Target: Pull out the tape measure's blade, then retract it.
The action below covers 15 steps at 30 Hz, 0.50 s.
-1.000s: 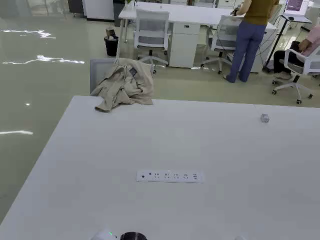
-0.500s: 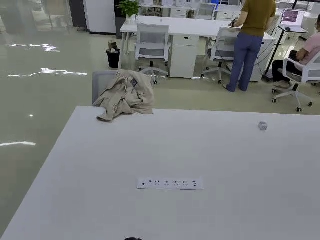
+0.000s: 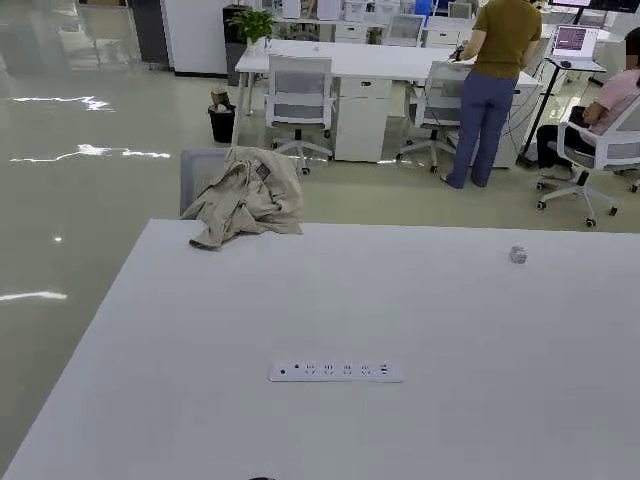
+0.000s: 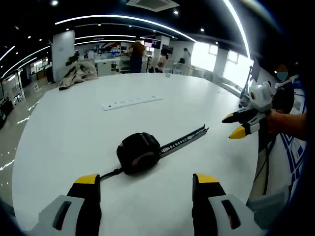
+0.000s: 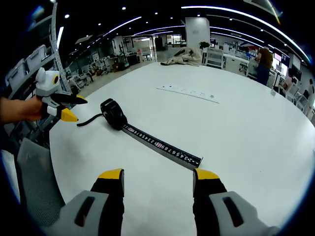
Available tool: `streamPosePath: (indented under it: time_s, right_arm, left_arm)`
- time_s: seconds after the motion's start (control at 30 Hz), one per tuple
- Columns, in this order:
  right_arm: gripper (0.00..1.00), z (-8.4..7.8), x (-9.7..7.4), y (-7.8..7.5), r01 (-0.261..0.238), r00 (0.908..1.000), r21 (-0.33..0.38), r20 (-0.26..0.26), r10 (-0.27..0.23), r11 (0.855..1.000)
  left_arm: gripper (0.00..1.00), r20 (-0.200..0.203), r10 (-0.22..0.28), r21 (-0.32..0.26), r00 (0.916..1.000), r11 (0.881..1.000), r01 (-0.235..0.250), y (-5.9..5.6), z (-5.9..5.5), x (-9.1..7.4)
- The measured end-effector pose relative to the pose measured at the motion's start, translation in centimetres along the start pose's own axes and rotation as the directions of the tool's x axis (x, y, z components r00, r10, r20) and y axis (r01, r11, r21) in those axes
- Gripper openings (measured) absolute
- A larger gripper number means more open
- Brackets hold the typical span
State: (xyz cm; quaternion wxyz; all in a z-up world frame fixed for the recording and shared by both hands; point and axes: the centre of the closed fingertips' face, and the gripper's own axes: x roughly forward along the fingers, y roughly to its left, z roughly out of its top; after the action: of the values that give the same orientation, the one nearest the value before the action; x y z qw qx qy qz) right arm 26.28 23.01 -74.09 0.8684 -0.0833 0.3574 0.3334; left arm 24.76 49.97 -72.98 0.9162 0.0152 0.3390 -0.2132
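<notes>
A black tape measure (image 4: 138,152) lies on the white table (image 4: 74,123), its blade (image 4: 184,139) drawn out a short way toward the right. My left gripper (image 4: 145,183) is open just behind the case, not touching it. In the right gripper view the case (image 5: 112,113) lies at the left and the blade (image 5: 162,146) runs toward my right gripper (image 5: 157,176), which is open with the blade's end hook just ahead of its jaws. The right gripper (image 4: 235,125) appears at the right of the left gripper view, and the left gripper (image 5: 73,108) at the left of the right gripper view.
A white power strip (image 3: 336,372) lies mid-table. A beige jacket (image 3: 243,192) hangs over a chair at the far edge. A small crumpled object (image 3: 518,255) sits far right on the table. Beyond are desks, chairs, a standing person (image 3: 492,80) and a seated person (image 3: 608,105).
The head view has tilted up, so the table and power strip sit lower in the picture; the green-lit gripper and the black thing at the bottom edge have dropped out of it.
</notes>
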Motion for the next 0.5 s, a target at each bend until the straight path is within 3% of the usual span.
streamPosePath:
  time_s: [0.27,0.5]
  right_arm:
    - [0.59,0.3,-1.4,1.3,0.013,0.9992,0.010,0.038,-0.013,1.000]
    - [0.61,0.8,-2.6,2.1,0.020,0.9980,0.015,0.060,-0.021,1.000]
  left_arm:
    - [0.74,0.043,0.031,-0.039,0.9986,0.999,-0.030,-0.6,0.2,-1.4]
    - [0.74,0.053,0.053,-0.067,0.9972,0.997,-0.049,-0.6,-0.4,-2.1]
